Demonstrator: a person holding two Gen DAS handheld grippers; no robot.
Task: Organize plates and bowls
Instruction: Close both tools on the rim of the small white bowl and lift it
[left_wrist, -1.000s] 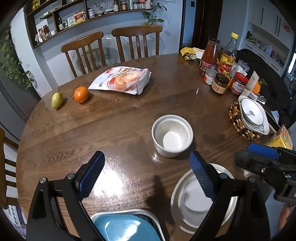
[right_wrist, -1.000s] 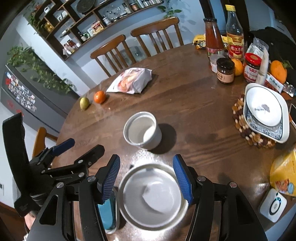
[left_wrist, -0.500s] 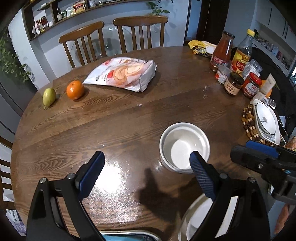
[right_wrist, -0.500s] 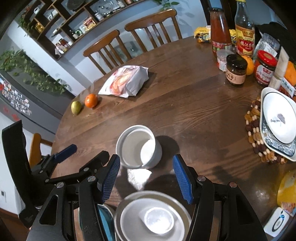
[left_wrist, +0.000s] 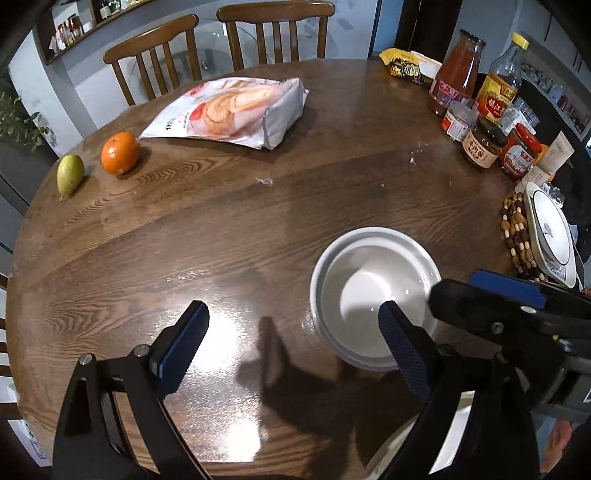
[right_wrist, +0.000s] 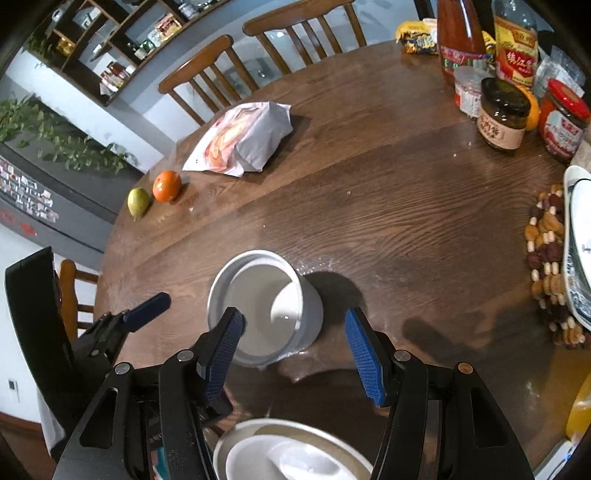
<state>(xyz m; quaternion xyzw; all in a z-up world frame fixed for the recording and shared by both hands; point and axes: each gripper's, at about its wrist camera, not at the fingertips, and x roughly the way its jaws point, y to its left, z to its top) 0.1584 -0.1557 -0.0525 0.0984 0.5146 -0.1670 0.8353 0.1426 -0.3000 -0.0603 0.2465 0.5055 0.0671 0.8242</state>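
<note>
Both grippers, left (left_wrist: 291, 336) and right (right_wrist: 293, 334), are hovering with jaws wide and empty over the table (right_wrist: 388, 192), flanking the white bowl (right_wrist: 266, 306) standing upright just ahead of the plate (right_wrist: 291, 454).

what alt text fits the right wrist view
Open right gripper hovers over a white bowl on a round wooden table, jaws empty. A metal plate lies nearest the camera.

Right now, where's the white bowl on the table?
The white bowl stands alone on the wooden table, just ahead of the open right tool. In the left wrist view it sits right of centre, with the grey plate nearer the camera.
</note>
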